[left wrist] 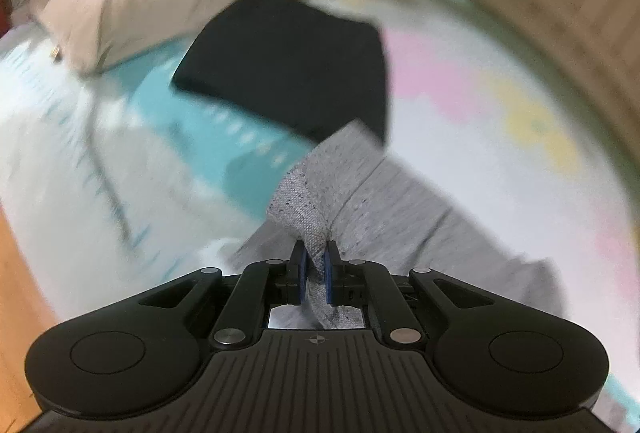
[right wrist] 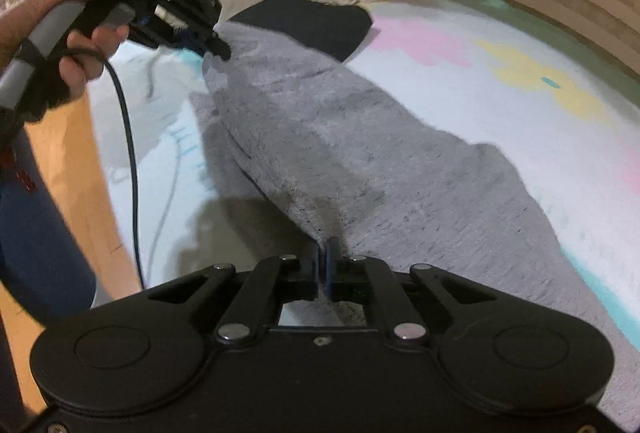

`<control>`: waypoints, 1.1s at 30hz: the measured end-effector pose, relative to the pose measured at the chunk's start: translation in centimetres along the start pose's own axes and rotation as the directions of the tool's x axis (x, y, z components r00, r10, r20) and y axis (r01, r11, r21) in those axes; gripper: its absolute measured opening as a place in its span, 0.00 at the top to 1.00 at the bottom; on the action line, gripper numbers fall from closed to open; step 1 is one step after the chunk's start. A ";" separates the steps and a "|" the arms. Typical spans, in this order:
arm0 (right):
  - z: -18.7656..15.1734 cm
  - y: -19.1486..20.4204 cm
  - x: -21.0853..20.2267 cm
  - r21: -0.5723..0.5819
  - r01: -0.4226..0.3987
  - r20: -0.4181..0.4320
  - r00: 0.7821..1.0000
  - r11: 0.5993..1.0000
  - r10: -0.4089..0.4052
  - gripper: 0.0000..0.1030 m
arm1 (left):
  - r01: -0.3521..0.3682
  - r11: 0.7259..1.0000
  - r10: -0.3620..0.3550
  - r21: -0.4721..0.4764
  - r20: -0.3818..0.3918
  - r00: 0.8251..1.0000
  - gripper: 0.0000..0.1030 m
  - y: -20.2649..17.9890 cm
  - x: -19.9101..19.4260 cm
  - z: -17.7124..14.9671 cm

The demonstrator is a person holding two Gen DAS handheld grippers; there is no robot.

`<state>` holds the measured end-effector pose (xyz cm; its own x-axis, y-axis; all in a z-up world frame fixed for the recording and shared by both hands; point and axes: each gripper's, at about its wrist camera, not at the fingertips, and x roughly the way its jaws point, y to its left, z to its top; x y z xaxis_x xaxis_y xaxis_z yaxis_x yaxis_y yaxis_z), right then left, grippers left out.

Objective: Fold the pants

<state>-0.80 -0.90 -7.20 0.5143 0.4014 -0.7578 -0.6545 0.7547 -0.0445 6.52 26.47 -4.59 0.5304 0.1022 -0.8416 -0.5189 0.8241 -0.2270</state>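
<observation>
The bed (right wrist: 500, 137) carries a pastel sheet, bare and roomy from 12 to 3 o'clock in the right wrist view; its wooden edge (right wrist: 80, 161) runs along 9 o'clock. A pillow (left wrist: 168, 9) lies at 11. The grey pants (right wrist: 360, 161) stretch across the middle, touching a folded black garment (right wrist: 312, 23) at 12. The left gripper (left wrist: 315, 265) is clamped on their ribbed cuff; the right gripper (right wrist: 325, 265) pinches their near edge.

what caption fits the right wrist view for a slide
Right tool and left tool each pinch an edge of the grey pants on the bed sheet.
</observation>
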 end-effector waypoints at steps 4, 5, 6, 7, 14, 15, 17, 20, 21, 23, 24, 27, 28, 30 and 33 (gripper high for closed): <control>-1.3 1.3 2.9 -0.058 0.009 -0.089 0.996 0.998 -0.014 0.91 | -0.052 0.998 0.050 -0.031 -0.085 0.995 0.88 0.6 3.0 -0.5; -1.5 1.6 3.2 -0.073 0.022 -0.080 0.996 0.997 -0.028 0.87 | -0.058 0.998 0.056 -0.025 -0.070 0.996 0.85 0.4 2.6 -0.4; -1.4 1.7 3.1 -0.078 0.029 -0.070 0.997 0.997 -0.035 0.83 | -0.061 0.998 0.060 -0.017 -0.050 0.997 0.82 0.2 2.0 -0.2; -1.2 1.6 2.9 -0.069 0.027 -0.081 0.996 0.997 -0.033 0.81 | -0.068 0.998 0.068 -0.017 -0.025 0.997 0.80 0.0 1.2 0.0; -0.3 -0.9 -0.8 0.114 -0.014 0.018 1.000 0.993 0.012 0.09 | -0.188 0.982 0.186 -0.009 0.212 0.959 0.71 -1.9 -3.0 0.5; -0.3 -1.3 -1.1 0.138 -0.008 0.020 1.000 0.990 0.005 0.09 | -0.162 0.987 0.154 0.023 0.202 0.967 0.71 -2.6 -2.8 0.4; -0.5 -2.1 -1.6 0.176 0.020 0.026 0.999 0.984 -0.025 0.09 | -0.086 0.991 0.071 0.099 0.145 0.987 0.71 -4.6 -2.1 -0.2; -0.9 -3.5 -1.6 0.218 0.140 0.019 0.989 0.966 -0.148 0.09 | 0.039 0.978 -0.051 0.205 0.055 0.997 0.71 -7.8 -0.8 -1.4; -1.1 -4.1 -1.5 0.229 0.187 0.013 0.981 0.955 -0.195 0.09 | 0.074 0.967 -0.084 0.245 0.028 0.996 0.71 -9.0 -0.6 -1.9; -1.6 -5.2 -1.2 0.238 0.256 -0.002 0.965 0.937 -0.263 0.09 | 0.130 0.931 -0.135 0.341 -0.010 0.991 0.71 -11.4 -0.3 -3.6; -1.9 -5.6 -1.0 0.238 0.290 -0.021 0.956 0.927 -0.293 0.09 | 0.145 0.910 -0.149 0.387 -0.021 0.989 0.70 -12.7 -0.3 -4.6; -2.9 -7.5 -0.2 0.243 0.345 -0.088 0.939 0.907 -0.334 0.10 | 0.182 0.835 -0.179 0.520 -0.056 0.982 0.62 -16.4 0.3 -7.2; -3.3 -8.2 0.0 0.256 0.356 -0.112 0.934 0.899 -0.338 0.10 | 0.191 0.814 -0.180 0.548 -0.076 0.981 0.61 -17.4 0.6 -8.0; -4.1 -9.7 0.3 0.302 0.394 -0.171 0.918 0.868 -0.357 0.10 | 0.202 0.783 -0.164 0.588 -0.117 0.979 0.60 -19.0 1.7 -9.5; -5.7 -12.3 -0.2 0.373 0.447 -0.233 0.893 0.813 -0.385 0.11 | 0.207 0.770 -0.111 0.604 -0.193 0.975 0.60 -20.2 4.0 -11.0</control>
<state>4.01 -13.17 -10.21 0.5823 -0.0524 -0.8113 -0.0956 0.9866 -0.1323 11.75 4.08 -8.81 0.4448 -0.0995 -0.8901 0.1156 0.9919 -0.0531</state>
